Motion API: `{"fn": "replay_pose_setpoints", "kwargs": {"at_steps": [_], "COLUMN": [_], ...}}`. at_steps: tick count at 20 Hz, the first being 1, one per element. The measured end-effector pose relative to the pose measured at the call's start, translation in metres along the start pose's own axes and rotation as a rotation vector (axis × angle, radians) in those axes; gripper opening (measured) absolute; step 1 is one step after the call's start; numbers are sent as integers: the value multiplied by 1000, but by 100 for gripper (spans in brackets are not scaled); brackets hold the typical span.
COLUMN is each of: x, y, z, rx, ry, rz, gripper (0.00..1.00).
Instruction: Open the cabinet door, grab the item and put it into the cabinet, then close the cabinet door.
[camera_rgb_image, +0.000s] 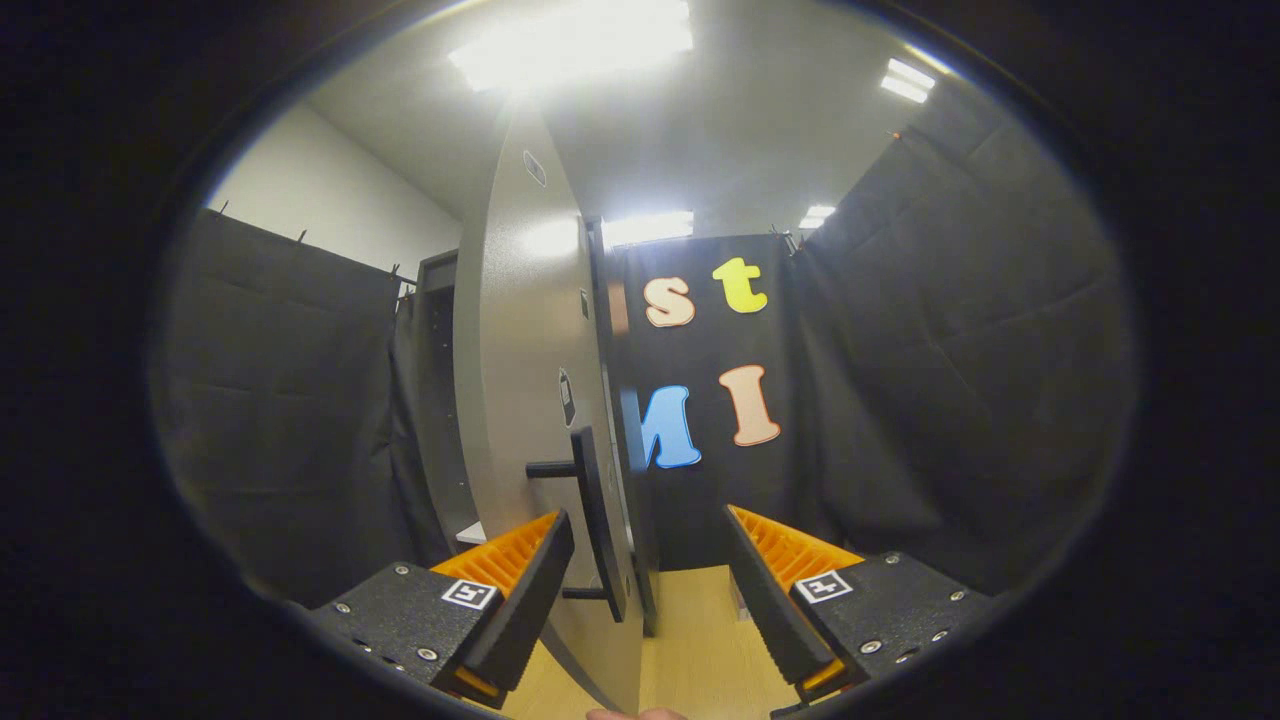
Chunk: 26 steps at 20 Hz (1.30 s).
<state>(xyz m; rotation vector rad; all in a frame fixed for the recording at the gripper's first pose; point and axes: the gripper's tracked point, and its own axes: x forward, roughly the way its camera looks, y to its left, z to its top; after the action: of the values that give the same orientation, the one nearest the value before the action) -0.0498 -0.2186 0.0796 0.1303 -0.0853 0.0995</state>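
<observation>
I am holding my gripper (648, 545) spread wide before the grey cabinet door's (520, 400) black handle (597, 520), grasping nothing, wooden floor (700, 640) below.

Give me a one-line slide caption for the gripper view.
Open tool at the grey cabinet door, its black handle just ahead between the fingers, nothing gripped.

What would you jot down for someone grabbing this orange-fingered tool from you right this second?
Gripper: open, nothing held; its fingers straddle the edge of the grey cabinet door.
Door: swung partly open, edge-on just ahead; its black handle sits between the fingers, nearer the left one, and I cannot tell whether they touch.
Cabinet: dark interior visible behind the door.
Done: door appears opened.
Left: fetch the item, which I cannot locate from here, place it inside, then shut the door.
</observation>
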Motion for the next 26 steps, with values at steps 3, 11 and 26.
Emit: {"fn": "replay_pose_setpoints", "kwargs": {"at_steps": [3,11,26], "x": [4,28,84], "y": [14,103,212], "z": [-6,-21,-45], "rx": [45,62,56], "ry": [28,66,121], "rz": [50,235,328], "gripper": [92,91,91]}}
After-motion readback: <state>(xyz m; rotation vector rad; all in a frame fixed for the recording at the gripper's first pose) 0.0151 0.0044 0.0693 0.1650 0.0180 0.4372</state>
